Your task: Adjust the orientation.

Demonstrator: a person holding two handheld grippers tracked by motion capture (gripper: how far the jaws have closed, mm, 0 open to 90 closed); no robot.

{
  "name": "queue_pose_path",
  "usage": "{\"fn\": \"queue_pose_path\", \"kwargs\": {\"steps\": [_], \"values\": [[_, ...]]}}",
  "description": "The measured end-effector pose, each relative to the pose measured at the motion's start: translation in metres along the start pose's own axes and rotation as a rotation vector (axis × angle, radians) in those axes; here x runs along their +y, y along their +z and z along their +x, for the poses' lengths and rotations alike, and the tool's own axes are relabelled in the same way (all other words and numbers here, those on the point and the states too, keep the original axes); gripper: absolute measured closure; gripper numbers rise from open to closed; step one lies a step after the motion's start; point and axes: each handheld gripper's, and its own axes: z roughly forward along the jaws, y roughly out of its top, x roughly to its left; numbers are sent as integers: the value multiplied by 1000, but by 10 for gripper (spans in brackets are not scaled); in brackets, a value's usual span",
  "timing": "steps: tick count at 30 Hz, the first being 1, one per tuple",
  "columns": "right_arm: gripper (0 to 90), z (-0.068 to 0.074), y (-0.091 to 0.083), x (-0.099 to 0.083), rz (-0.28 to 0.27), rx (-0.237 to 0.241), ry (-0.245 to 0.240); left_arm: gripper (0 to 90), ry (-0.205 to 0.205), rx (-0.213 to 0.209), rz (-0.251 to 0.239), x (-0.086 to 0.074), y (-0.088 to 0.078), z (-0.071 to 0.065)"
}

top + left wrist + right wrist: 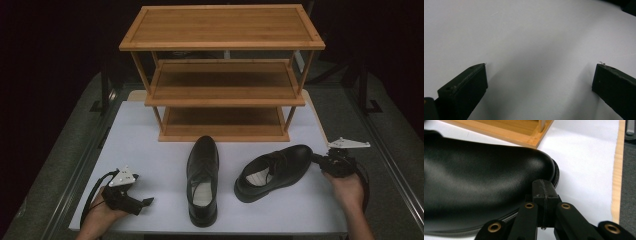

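Two black leather shoes lie on the white table. One shoe (202, 180) points its toe at the rack, and the other shoe (275, 170) lies slantwise with its toe to the right. My right gripper (317, 159) is at that toe. In the right gripper view the jaws (544, 187) are pressed together with nothing between them, their tip against the toe's sole edge (499, 180). My left gripper (146, 201) rests at the table's front left, away from both shoes. Its jaws (541, 66) stand wide apart over bare table.
A three-tier bamboo shoe rack (222, 75) stands at the back of the white table (150, 150), with all its shelves bare. Its bottom corner (534, 140) is just beyond the slanted shoe's toe. A wooden strip (617, 175) runs along the table's right edge.
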Motion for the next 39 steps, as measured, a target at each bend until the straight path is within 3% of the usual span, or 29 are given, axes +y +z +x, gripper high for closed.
{"fn": "queue_pose_path", "kwargs": {"steps": [14,21,30,37,39], "values": [[899,6,39,35,1,36,-29,0,-3,0,-3,0,0,0],[899,12,51,46,12,21,-62,0,-3,0,-3,0,0,0],[899,-6,73,60,-7,8,-85,0,-3,-2,0,0,0,0],[899,-11,83,56,11,42,-71,0,-4,-2,0,0,0,0],[899,-12,82,55,-1,76,-52,0,-4,-2,0,0,0,0]]}}
